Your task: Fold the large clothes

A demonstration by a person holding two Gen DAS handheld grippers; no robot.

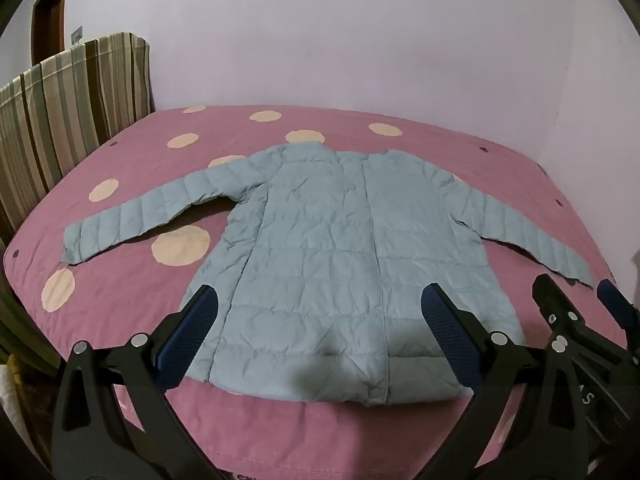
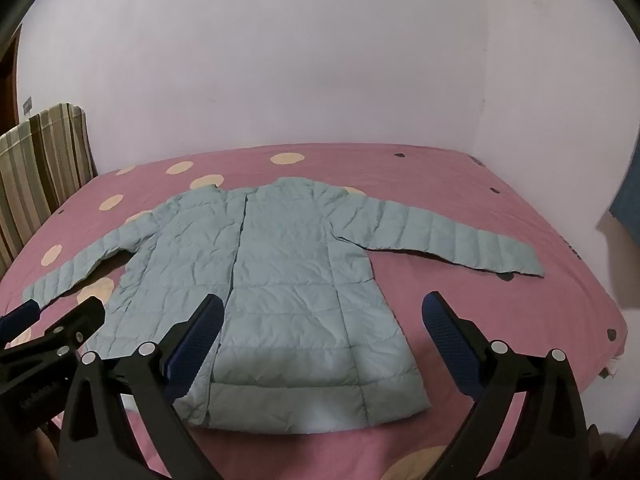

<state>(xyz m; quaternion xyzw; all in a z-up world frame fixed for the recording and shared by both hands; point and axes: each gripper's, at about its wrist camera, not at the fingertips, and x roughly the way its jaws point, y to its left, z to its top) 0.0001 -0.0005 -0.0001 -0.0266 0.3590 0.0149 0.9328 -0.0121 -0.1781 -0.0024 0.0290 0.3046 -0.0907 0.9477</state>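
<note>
A plain, pale lilac wall (image 1: pixel 360 40) with a smooth matte face rises behind a wide bed whose pink quilted bedspread (image 1: pixel 140 160) carries large cream circles and a few small dark dots; the stitching gives the cloth a fine, rippled grain. At the left end stands an upright headboard draped in striped fabric (image 1: pixel 68 92), its bands running vertically in brown, olive and cream.

Spread flat on the bedspread, close to the near edge, lies the pale blue-green quilted puffer jacket (image 1: pixel 320 248). It rests front up, with a closed placket running down the middle, horizontal stitched channels across the body, and a thin, crinkled, slightly shiny shell. Both sleeves stretch outward and down like narrow ribbed tubes; the collar points toward the wall and the straight hem toward the cameras.

The left gripper (image 1: pixel 318 334), built of black angular plastic arms with round silver pivots, hovers above the hem, its jaws spread wide apart and nothing between them. Its dark blue fingertip pads (image 1: pixel 204 320) have a dotted, grippy texture. The right gripper (image 2: pixel 322 334), of the same build, hangs over the jacket's lower right part, likewise gaping and empty.
</note>
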